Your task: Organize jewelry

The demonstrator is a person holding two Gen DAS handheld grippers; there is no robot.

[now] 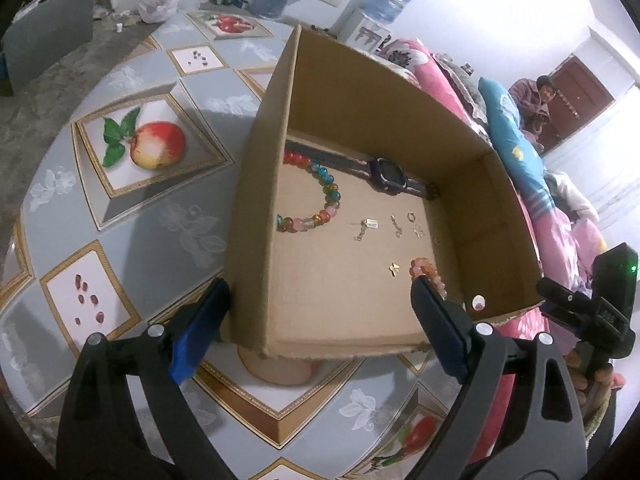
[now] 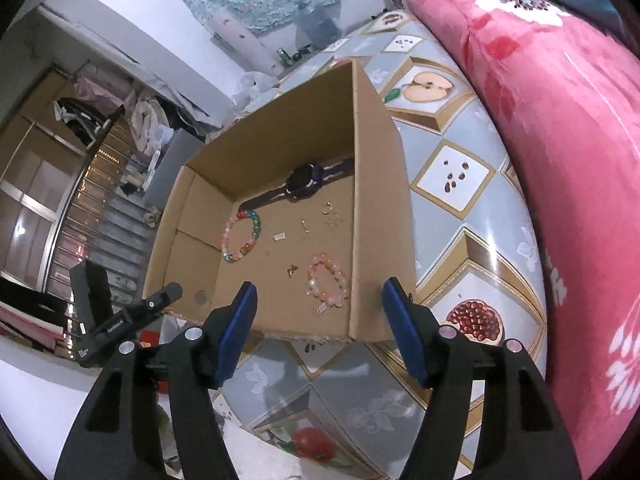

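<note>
Both of my grippers are empty right now. My right gripper, at the bottom of its own view, has its blue pads spread fairly wide with nothing between them, hovering over the near edge of the open brown cardboard box. My left gripper sits bottom centre of the left view, jaws wide too; one blue finger is outside the box's left wall and the other pokes over the near edge into the box, with nothing pinched.

Moving outward, pretty much everything looks to be inside the box already. Near my right pads lies the pink beaded bracelet, lower right of the box floor. The multicoloured glass-bead bracelet sits toward the left of the floor, and the dark wristwatch with its black strap lies along the far wall. Scattered between them are small gold-coloured bits, earrings or charms; I can't say which.

Count: two bracelets, one watch, roughly six or seven tiny gold pieces, too small to count for sure.

The round table with the fruit-print cover has no loose jewelry that I can spot. So I'd guess the gathering is mostly done, and what's left is tidying or pairing the little pieces.
</note>
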